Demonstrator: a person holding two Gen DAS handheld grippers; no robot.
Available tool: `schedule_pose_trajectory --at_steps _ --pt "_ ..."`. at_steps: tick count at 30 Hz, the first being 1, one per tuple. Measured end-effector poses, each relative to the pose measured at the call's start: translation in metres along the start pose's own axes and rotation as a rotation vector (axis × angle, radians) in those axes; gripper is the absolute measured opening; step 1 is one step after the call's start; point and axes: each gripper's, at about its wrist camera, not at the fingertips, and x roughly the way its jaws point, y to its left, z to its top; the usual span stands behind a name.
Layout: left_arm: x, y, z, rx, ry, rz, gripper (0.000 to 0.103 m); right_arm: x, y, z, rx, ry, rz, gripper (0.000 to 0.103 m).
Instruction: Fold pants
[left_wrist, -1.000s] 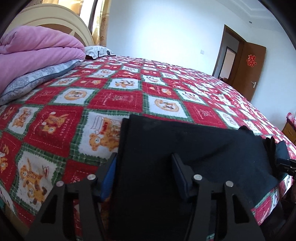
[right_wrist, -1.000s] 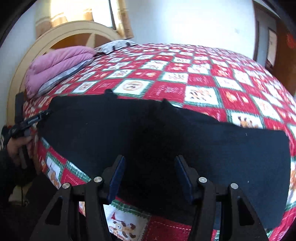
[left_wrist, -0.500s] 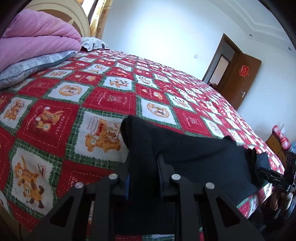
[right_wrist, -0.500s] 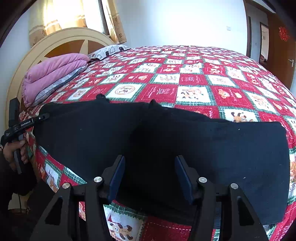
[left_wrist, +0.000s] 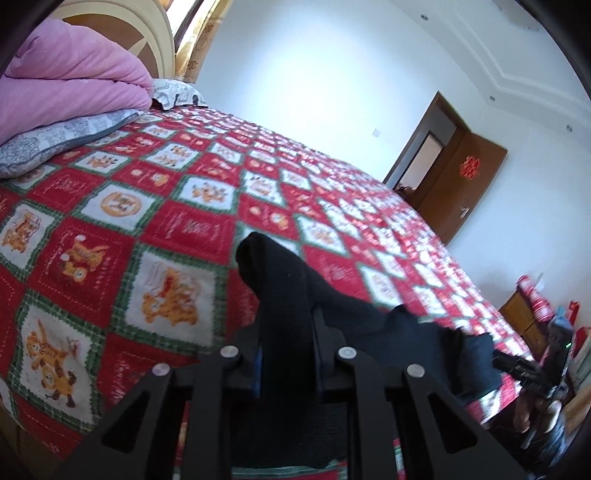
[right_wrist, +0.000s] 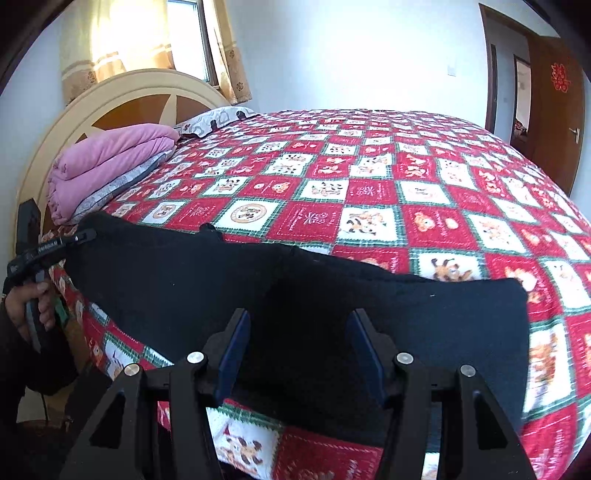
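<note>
Black pants (right_wrist: 332, 306) lie across the near edge of the bed, spread left to right. My left gripper (left_wrist: 286, 332) is shut on the pants' end (left_wrist: 280, 280) and holds it raised off the quilt; the cloth bunches up between the fingers. It also shows at the far left of the right wrist view (right_wrist: 79, 236), gripping that end. My right gripper (right_wrist: 299, 339) is open, its fingers straddling the pants' near edge at the middle without pinching. It appears in the left wrist view at far right (left_wrist: 517, 365).
A red, green and white patchwork quilt (right_wrist: 369, 177) covers the bed. A folded pink duvet (right_wrist: 107, 162) and pillows sit by the headboard (right_wrist: 122, 99). A brown door (left_wrist: 458, 192) stands open beyond the bed. A nightstand (left_wrist: 524, 321) is at right.
My left gripper closed on the end of the pants and lifted it, tilting upward. My right gripper stayed open and drew back slightly over the pants' middle.
</note>
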Motion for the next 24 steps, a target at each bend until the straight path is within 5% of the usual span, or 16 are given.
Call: schedule_pose_trajectory --at_steps 12,24 --pt "-0.009 -0.076 0.015 -0.028 0.037 -0.15 0.02 -0.035 -0.066 -0.016 0.068 0.031 -0.081 0.058" --pt "0.016 -0.192 0.024 0.146 0.096 -0.202 0.02 -0.04 -0.107 -0.025 0.15 0.016 -0.148 0.058"
